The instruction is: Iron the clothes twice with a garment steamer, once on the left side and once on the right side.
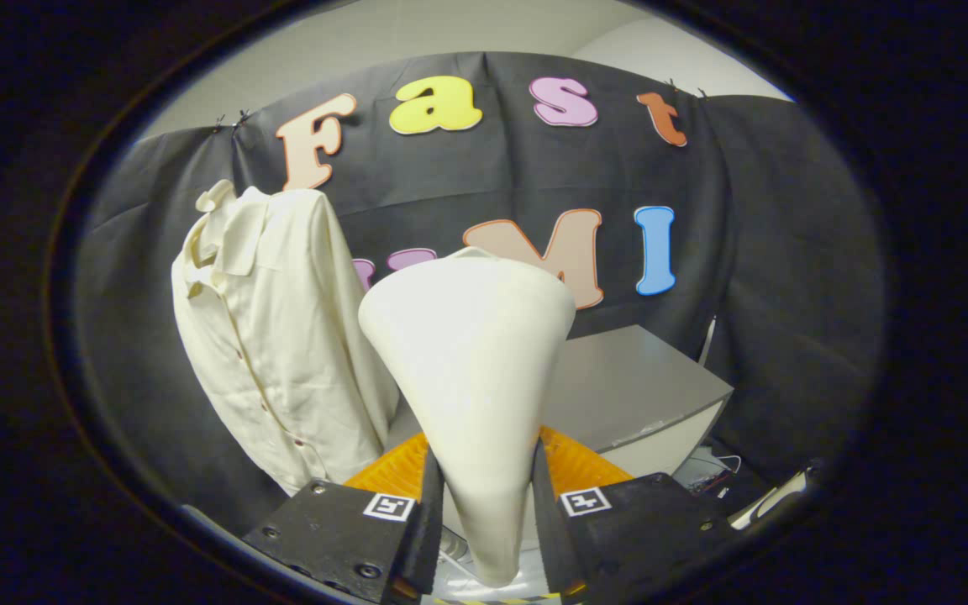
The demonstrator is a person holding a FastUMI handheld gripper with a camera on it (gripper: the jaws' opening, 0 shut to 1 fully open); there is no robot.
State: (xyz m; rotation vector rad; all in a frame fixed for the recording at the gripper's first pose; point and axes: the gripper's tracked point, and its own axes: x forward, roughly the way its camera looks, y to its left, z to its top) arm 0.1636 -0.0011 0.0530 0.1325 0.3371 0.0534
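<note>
The gripper [484, 504] pinches the steamer [471, 361] by its narrow handle, both fingers pressed on it. The shirt [274, 336] hangs beyond the fingers, off to their left, apart from the steamer's head. Judging by that gap, neither pass looks begun.

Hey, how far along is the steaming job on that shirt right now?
Done: the gripper has the cream garment steamer clamped between both fingers, its head lifted clear of the grey table. In hand: carrying it; the head is apart from the cream shirt hanging against the black cloth. Left: nothing shows a pass made, so probably both the left and right side strokes remain.
</note>
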